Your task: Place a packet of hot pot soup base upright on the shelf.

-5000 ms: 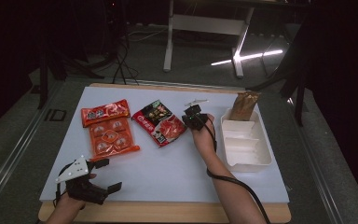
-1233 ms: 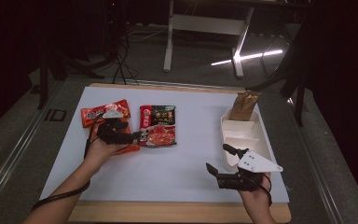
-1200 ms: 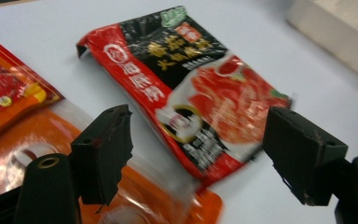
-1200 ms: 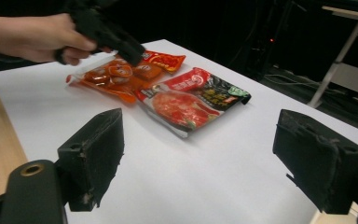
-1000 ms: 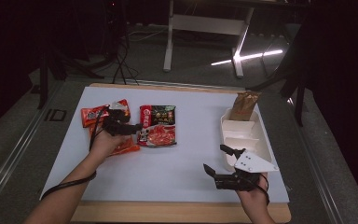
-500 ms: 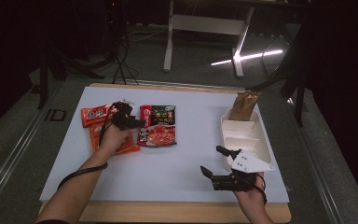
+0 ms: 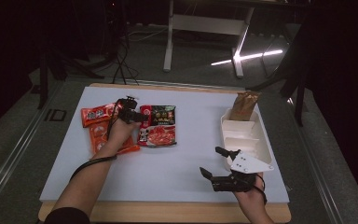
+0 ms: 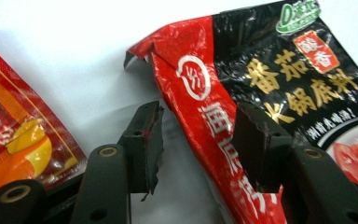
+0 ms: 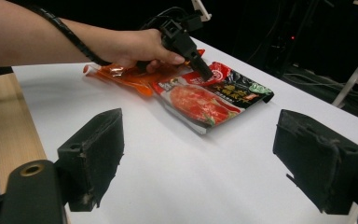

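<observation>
Tongs [image 8: 198, 144] closing astride black-red sauce packet's [image 8: 279, 88] edge.

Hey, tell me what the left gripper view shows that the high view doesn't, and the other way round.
Left gripper view alone: the printed lettering on the black-and-red sauce packet, its raised red edge lying between the left gripper's jaws, which have just been closing with a gap at the left pad.

High view alone: the white divided tray, the brown pouch at its far end, the right gripper with jaws open above the table, and both forearms.

Both: the sauce packet, the orange packet beside it, the left gripper and the white tabletop.
</observation>
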A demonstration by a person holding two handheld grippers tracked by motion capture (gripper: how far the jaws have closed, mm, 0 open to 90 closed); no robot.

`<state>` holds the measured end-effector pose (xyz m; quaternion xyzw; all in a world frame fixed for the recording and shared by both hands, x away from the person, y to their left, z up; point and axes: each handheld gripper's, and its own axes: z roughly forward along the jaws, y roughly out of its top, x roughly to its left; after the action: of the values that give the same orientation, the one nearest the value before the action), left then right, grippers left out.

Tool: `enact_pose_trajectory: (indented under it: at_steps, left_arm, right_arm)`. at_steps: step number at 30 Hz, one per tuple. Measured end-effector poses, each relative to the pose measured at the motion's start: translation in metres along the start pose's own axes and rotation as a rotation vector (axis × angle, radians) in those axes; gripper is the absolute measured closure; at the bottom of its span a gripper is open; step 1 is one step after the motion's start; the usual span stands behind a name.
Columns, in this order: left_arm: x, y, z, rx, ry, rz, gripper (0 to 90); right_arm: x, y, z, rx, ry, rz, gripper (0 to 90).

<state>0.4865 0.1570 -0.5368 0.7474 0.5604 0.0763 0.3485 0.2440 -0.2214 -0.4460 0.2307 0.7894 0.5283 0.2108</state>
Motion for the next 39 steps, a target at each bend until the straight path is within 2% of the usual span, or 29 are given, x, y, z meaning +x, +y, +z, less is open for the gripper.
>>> enact_pose_trajectory:
  at_steps: [4,6,9,10,11,14,16,19,25,32,37,39]
  left_arm:
    - [0.002,0.001,0.004,0.020,-0.038,-0.004,56.5]
    - [-0.002,0.002,0.005,0.036,-0.023,0.024,61.9]
    - [-0.007,0.004,0.006,0.054,0.008,0.031,68.2]
    - [-0.007,0.004,0.006,0.054,0.013,0.029,73.0]
    - [-0.008,0.004,0.006,0.058,0.017,0.031,75.0]
    - [-0.007,0.006,0.004,0.059,0.013,0.006,79.6]
    - [-0.008,0.007,0.002,0.054,0.019,0.008,82.5]
    - [-0.013,0.008,-0.003,0.036,0.027,0.028,84.2]
    - [-0.023,0.010,-0.017,-0.015,-0.007,0.056,86.2]
    - [-0.039,0.011,-0.038,-0.077,-0.055,0.097,87.5]
    - [-0.054,0.011,-0.054,-0.131,-0.093,0.128,87.7]
    - [-0.060,0.010,-0.060,-0.150,-0.097,0.145,87.8]
  right_arm:
    - [0.000,-0.001,0.001,0.007,0.004,0.001,16.2]
    - [0.000,-0.001,0.002,0.009,0.008,0.001,16.2]
    - [-0.001,-0.001,0.003,0.006,0.015,0.009,16.2]
    - [0.000,0.000,0.003,0.008,0.017,0.009,16.2]
    - [0.000,0.000,0.002,0.008,0.016,0.009,16.2]
    - [0.001,0.000,0.002,0.012,0.018,0.003,16.2]
    - [0.000,-0.001,0.002,0.019,0.021,0.012,16.2]
    - [-0.001,0.000,0.003,0.026,0.015,0.016,16.2]
    - [-0.002,0.001,0.002,0.021,-0.001,0.039,16.3]
    - [-0.006,0.003,0.000,0.021,-0.008,0.036,17.0]
    - [-0.008,0.005,-0.001,0.009,-0.031,0.008,16.4]
    - [-0.008,0.006,-0.003,0.002,-0.029,0.019,15.4]
